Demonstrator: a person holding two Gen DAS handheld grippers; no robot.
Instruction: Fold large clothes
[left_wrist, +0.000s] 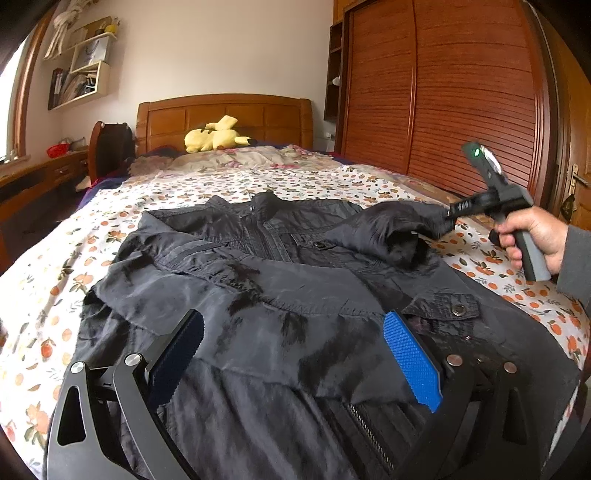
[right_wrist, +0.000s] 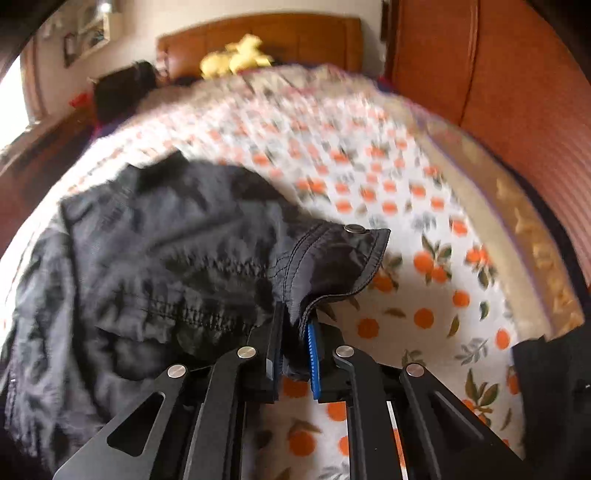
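At the left edge of the left wrist view, wall shelves (left_wrist: 83, 70) hang beside a window, and a wooden desk (left_wrist: 40, 177) runs below them. The left gripper (left_wrist: 295, 354) hovers low over the near part of a black jacket (left_wrist: 258, 280), its blue-padded fingers (left_wrist: 412, 360) spread wide apart with nothing clamped between them. The jacket lies front up on a bed (left_wrist: 110, 206) covered by an orange-fruit print sheet, collar toward the headboard, where a yellow plush toy (left_wrist: 214, 138) rests. Farther right, the right gripper (right_wrist: 295, 350), held in a hand (left_wrist: 532, 236), has its fingers pressed together on the jacket's sleeve cuff (right_wrist: 332, 258), lifted off the sheet. A wooden wardrobe (left_wrist: 443, 92) fills the right side.
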